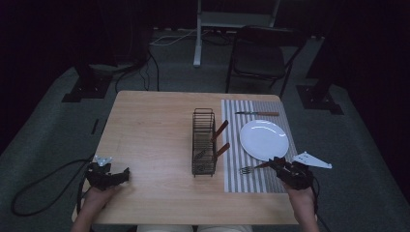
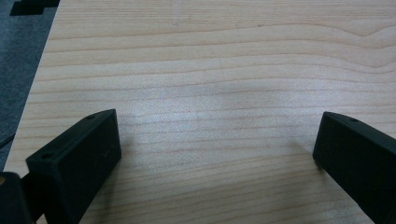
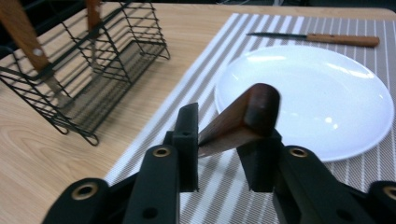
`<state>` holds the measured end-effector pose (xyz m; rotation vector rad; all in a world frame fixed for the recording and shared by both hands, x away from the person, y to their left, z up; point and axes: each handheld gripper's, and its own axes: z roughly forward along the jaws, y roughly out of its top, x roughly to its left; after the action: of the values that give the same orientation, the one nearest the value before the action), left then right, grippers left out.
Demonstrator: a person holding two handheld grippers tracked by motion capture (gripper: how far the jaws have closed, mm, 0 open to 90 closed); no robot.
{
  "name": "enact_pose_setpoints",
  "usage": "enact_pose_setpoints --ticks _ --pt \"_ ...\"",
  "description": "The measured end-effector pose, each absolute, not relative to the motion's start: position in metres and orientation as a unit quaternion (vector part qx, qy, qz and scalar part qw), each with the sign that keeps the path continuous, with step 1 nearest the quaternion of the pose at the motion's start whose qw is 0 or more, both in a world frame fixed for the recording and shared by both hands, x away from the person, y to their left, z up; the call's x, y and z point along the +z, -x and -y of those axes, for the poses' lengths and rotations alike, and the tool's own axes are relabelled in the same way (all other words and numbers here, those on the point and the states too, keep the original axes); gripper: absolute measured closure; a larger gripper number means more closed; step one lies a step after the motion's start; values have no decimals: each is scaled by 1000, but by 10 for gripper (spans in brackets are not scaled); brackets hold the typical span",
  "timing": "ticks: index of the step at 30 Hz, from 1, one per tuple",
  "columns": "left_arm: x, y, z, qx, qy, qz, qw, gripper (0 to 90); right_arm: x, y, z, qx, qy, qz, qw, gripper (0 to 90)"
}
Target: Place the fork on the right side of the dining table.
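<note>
Pale wooden table (image 1: 154, 145) stands on grey carpet in a dim room. On it the right tool (image 3: 219, 144) has the wooden handle of a fork (image 1: 252, 167) between its jaws, which sit narrow around it; whether the pads press it I cannot tell. Its tines lie on the striped placemat (image 1: 232, 179), just beside the white plate (image 1: 264, 139). Beyond the plate lies a knife (image 1: 257, 113). Left of the mat stands a wire cutlery basket (image 1: 203, 142) with two wooden-handled pieces. Near the table's left edge, the left tool (image 2: 217, 154) rests with jaws wide over bare wood.

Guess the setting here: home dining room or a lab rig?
Likely a lab or studio mock-up of a place setting: wooden table on grey carpet, dark surrounds, loose floor cables, plus plate on striped placemat.
</note>
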<state>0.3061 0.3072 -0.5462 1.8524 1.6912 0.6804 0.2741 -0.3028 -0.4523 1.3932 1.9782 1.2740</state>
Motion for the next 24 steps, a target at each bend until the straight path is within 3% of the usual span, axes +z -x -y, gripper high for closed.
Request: enact_pose_setpoints --ticks 24 --pt "-546 -306 -307 252 -687 -627 268 13 -508 -287 358 446 -546 -692 152 547"
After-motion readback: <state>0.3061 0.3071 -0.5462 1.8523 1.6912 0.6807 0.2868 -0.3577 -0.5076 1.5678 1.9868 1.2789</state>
